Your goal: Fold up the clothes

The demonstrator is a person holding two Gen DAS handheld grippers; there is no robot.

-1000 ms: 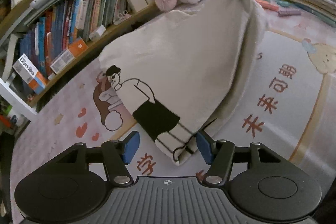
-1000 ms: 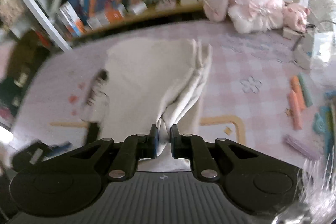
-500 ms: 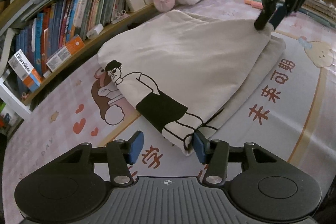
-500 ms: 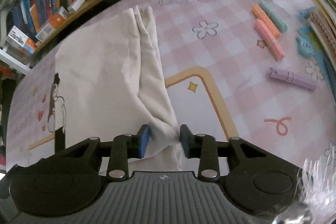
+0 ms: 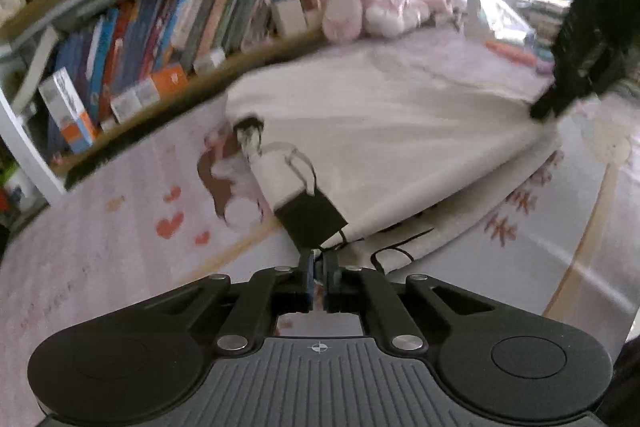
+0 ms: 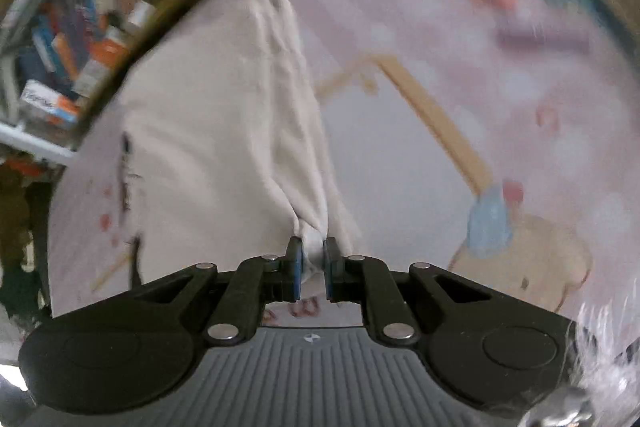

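Pink printed play mat [image 5: 100,251]; one soft cream cotton T-shirt [image 5: 380,131] (cartoon print), folded. Left gripper [image 5: 319,263] clenched on hem; right gripper [image 6: 311,259] pinching bunched cloth.

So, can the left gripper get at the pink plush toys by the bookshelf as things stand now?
Probably not yet. The left gripper is shut on the hem of the cream shirt, and the plush toys sit far beyond the shirt; it would have to let go first.
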